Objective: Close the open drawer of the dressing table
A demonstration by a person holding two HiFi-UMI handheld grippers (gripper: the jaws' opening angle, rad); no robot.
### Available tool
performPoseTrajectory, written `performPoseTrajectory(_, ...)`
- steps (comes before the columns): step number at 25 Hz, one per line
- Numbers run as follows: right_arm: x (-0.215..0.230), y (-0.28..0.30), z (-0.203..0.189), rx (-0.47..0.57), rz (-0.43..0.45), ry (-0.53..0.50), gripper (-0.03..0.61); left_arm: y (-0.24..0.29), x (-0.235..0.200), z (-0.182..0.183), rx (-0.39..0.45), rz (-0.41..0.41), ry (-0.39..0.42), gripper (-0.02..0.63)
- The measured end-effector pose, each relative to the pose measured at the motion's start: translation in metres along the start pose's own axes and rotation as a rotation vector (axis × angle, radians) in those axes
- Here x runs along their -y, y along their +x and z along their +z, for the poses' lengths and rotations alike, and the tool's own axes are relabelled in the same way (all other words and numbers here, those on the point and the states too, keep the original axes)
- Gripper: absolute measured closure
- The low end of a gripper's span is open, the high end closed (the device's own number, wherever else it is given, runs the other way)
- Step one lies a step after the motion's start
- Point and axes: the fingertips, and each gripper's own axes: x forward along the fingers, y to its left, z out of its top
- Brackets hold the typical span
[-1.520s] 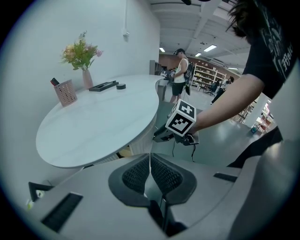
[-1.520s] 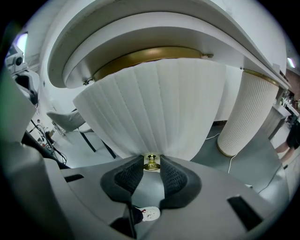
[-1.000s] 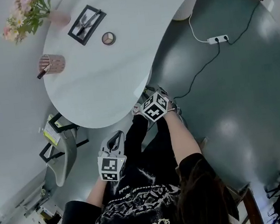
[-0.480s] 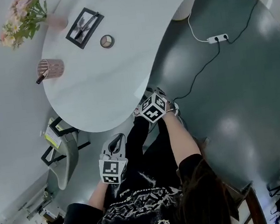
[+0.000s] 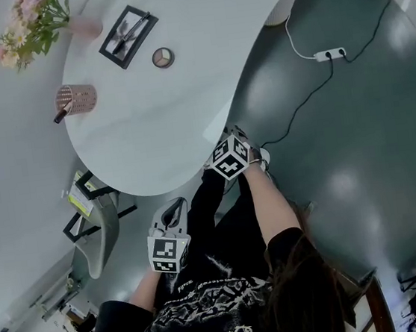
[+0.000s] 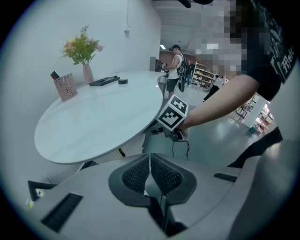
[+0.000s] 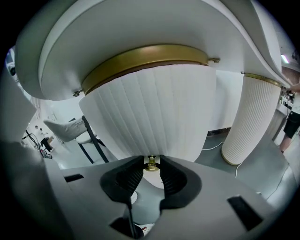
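White dressing table (image 5: 150, 123): right gripper (image 7: 151, 159) clamps the drawer (image 7: 154, 108) by its brass knob (image 7: 151, 164); left gripper (image 6: 150, 161) jaws together, empty. Next, likely push inward.

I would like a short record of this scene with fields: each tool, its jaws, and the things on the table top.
left tool: jaws together, empty
right tool: closed on brass knob of fluted white front
table top: flowers, pink holder, black tray, round case
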Motion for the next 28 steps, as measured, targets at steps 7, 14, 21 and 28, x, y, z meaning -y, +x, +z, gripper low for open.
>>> performPoseTrajectory(7,0.003,0.007,0.000,0.010,-0.001,-0.009,0.449,0.003,-0.003,0.000,-0.011,0.008,-0.007,0.586)
performPoseTrajectory(14,0.001,0.006,0.007,0.057,0.018,-0.001,0.448,0.006,0.000,0.000,-0.019,0.006,0.004,0.586)
performPoseTrajectory(21,0.001,0.008,0.010,0.084,0.020,-0.007,0.448,0.007,0.005,-0.003,-0.028,0.005,0.017,0.586)
performPoseTrajectory(28,0.002,0.006,0.010,0.091,0.030,0.000,0.448,0.004,0.008,-0.004,-0.025,0.008,0.017,0.586)
